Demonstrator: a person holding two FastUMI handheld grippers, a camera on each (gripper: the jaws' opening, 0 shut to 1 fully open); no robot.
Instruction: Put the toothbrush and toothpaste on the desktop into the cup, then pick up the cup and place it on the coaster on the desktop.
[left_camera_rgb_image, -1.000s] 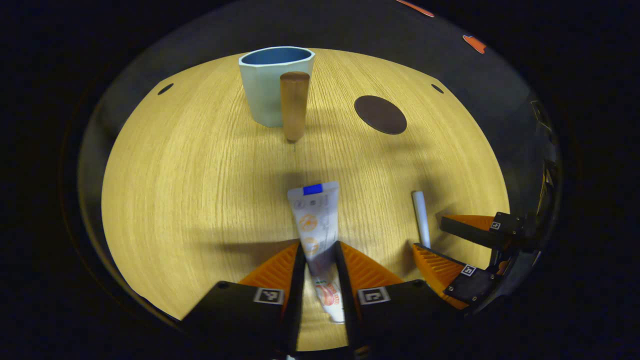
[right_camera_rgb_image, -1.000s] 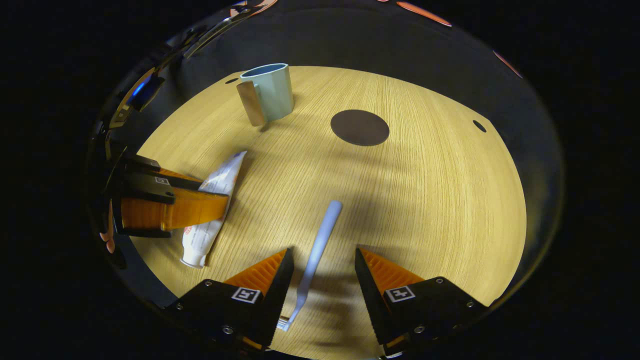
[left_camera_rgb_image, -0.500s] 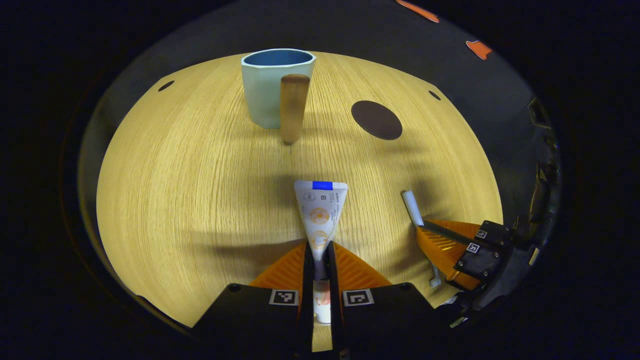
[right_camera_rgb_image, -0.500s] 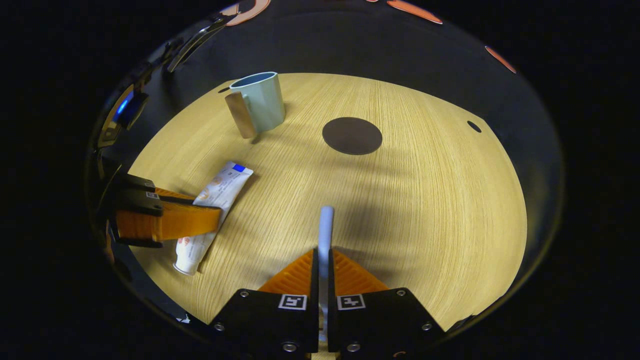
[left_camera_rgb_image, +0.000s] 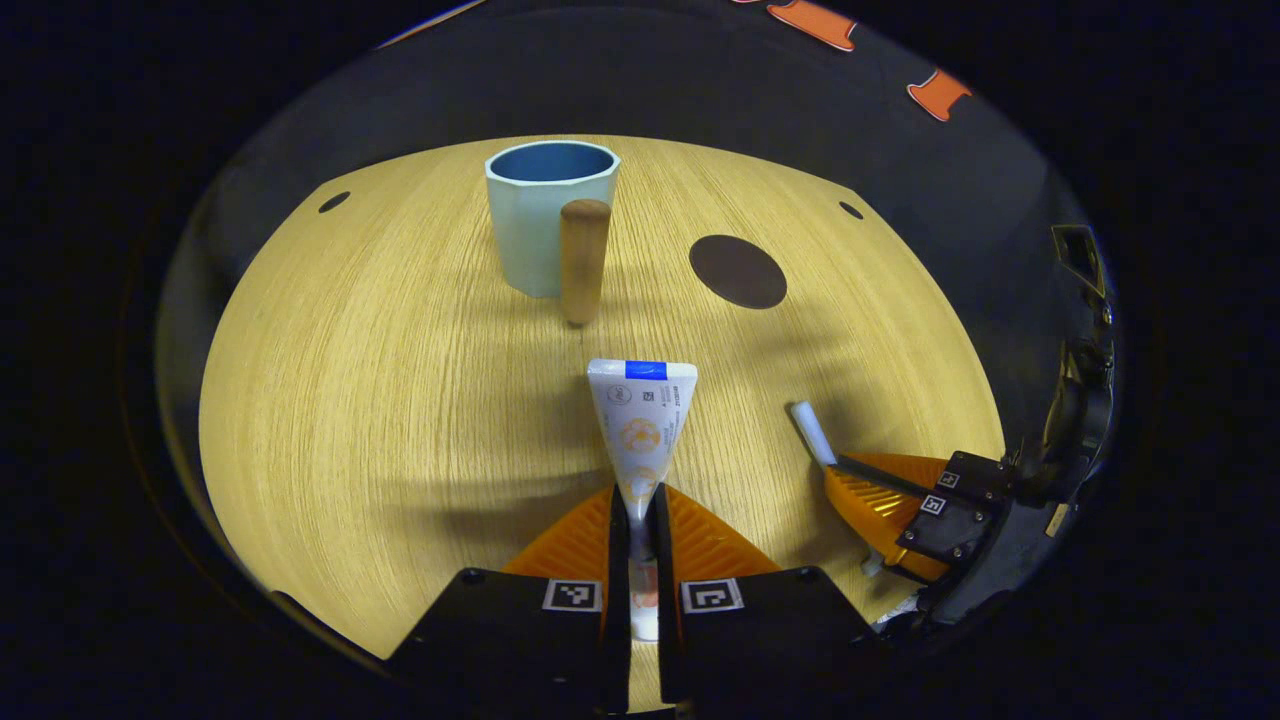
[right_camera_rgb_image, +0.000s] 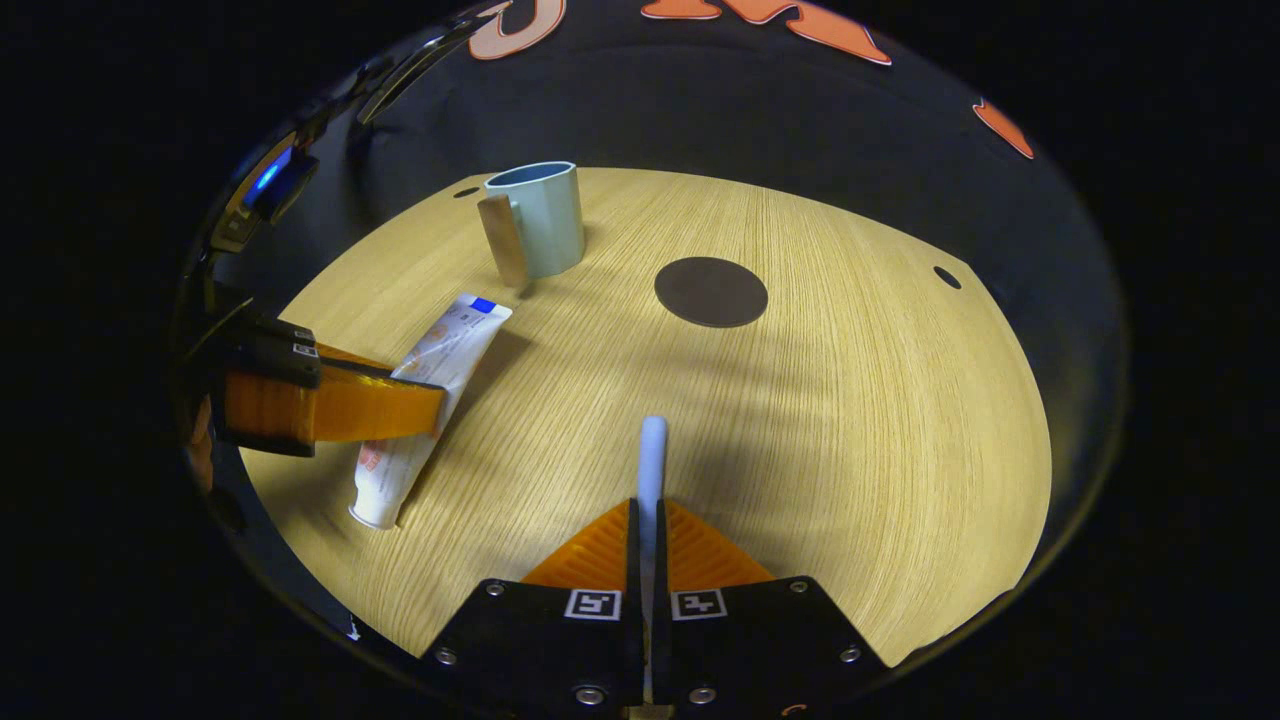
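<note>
Left gripper (left_camera_rgb_image: 640, 500) clamped on the soft, flat-crimped toothpaste tube (left_camera_rgb_image: 641, 420); right gripper (right_camera_rgb_image: 647, 520) clamped on the slim toothbrush (right_camera_rgb_image: 652, 460). Both items are raised higher than before. Faceted cup (left_camera_rgb_image: 540, 225) and round coaster (left_camera_rgb_image: 738, 271) sit near the wood-grain desktop's (left_camera_rgb_image: 380, 400) far edge.

Both views look forward from low over the desktop (left_camera_rgb_image: 350, 400), sharing the cup (right_camera_rgb_image: 545, 220).

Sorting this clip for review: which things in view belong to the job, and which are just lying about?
Job:
- white toothpaste tube, in left gripper
- pale toothbrush, in right gripper
- light blue cup with wooden handle
- dark round coaster

Lying about:
- nothing besides the wooden desktop
</note>
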